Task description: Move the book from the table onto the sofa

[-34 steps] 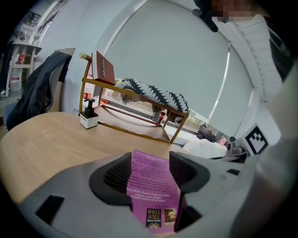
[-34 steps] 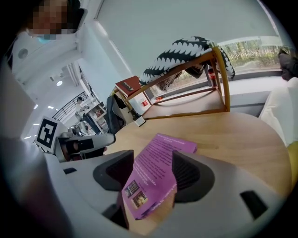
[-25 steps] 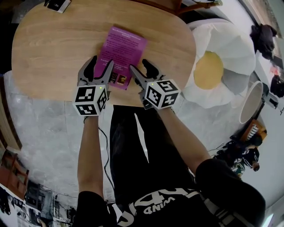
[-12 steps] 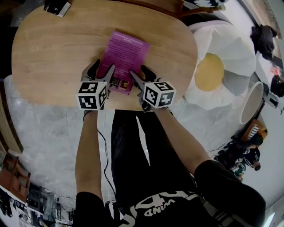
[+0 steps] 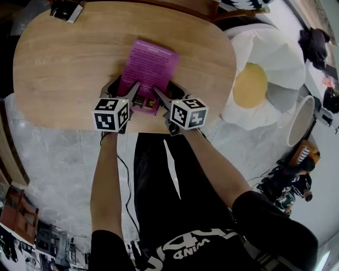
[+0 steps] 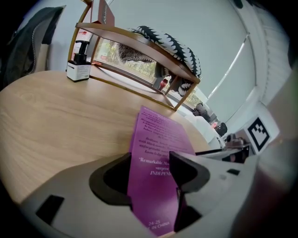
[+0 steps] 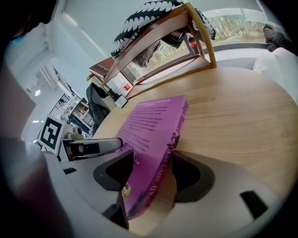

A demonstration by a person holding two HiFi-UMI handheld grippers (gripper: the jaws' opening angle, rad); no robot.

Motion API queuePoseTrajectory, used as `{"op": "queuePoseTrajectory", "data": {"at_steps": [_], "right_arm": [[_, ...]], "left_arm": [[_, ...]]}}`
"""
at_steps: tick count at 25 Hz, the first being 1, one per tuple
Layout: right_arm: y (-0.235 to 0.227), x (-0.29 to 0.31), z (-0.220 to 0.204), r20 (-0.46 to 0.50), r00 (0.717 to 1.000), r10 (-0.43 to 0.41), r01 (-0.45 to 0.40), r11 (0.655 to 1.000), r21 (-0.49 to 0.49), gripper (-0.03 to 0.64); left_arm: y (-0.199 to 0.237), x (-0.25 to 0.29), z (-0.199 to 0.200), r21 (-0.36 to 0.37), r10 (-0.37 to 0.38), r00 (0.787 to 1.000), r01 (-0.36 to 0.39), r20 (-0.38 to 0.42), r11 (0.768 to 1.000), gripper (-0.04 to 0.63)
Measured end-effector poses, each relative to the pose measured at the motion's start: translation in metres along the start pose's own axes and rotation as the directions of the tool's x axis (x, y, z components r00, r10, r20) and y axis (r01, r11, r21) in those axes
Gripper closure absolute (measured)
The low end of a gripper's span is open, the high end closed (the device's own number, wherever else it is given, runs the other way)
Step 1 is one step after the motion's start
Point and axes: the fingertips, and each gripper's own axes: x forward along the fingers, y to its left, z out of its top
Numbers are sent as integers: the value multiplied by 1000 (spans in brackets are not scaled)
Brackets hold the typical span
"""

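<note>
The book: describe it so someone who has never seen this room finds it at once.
Look at the oval wooden table. Near its front edge, between the left gripper and the right gripper, lies the book. It is the only magenta thing there, with white print on its cover; the small black-and-white box sits at the far left edge.

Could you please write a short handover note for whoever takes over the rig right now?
Left hand-held gripper: jaws apart, straddling the left long edge of the purple book at its near end; not clamped.
Right hand-held gripper: jaws apart, straddling the spine edge at the near end; not clamped.
Book: flat on the wooden table.
Done: both grippers lined up on the book.
To do: grip, lift, carry to the sofa, probably the white cushion with a yellow centre on the right.
</note>
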Motion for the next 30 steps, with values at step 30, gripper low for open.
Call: {"op": "queuePoseTrajectory", "data": {"at_steps": [30], "right_arm": [[37, -37, 18, -14, 1000, 8, -8, 1000, 3, 379]], "left_arm": [[-24, -51, 15, -76, 57, 998, -57, 3, 995, 353]]}}
